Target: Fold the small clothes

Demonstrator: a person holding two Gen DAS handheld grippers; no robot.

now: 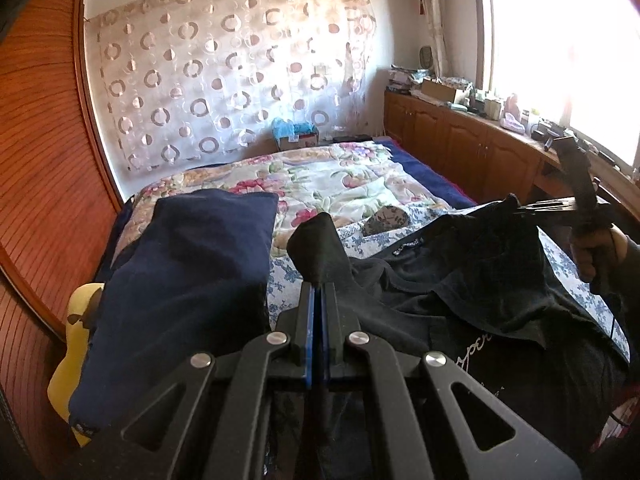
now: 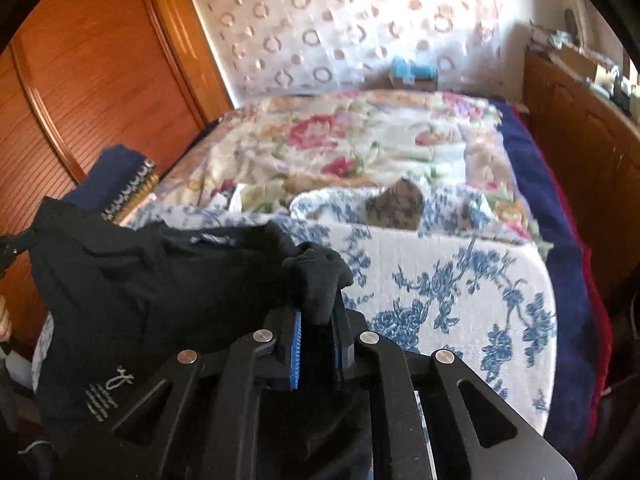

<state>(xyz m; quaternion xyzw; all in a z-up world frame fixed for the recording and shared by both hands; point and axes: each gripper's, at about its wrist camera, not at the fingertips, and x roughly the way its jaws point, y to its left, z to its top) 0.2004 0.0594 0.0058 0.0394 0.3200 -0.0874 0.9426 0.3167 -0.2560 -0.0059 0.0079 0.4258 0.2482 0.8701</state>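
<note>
Above the bed (image 2: 460, 280), both the left gripper (image 1: 319, 300) and the right gripper (image 2: 318, 320) pinch the black T-shirt (image 1: 460, 280); lift both corners evenly, keeping the cloth taut.

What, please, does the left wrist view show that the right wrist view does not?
Only the left wrist view: the window, a yellow toy, the right gripper from outside, and the hand holding it.
Only the right wrist view: the right gripper's jaws close up, pinching bunched black cloth.
Both: the black garment, the navy pillow, the floral bedspread and the patterned curtain.
</note>
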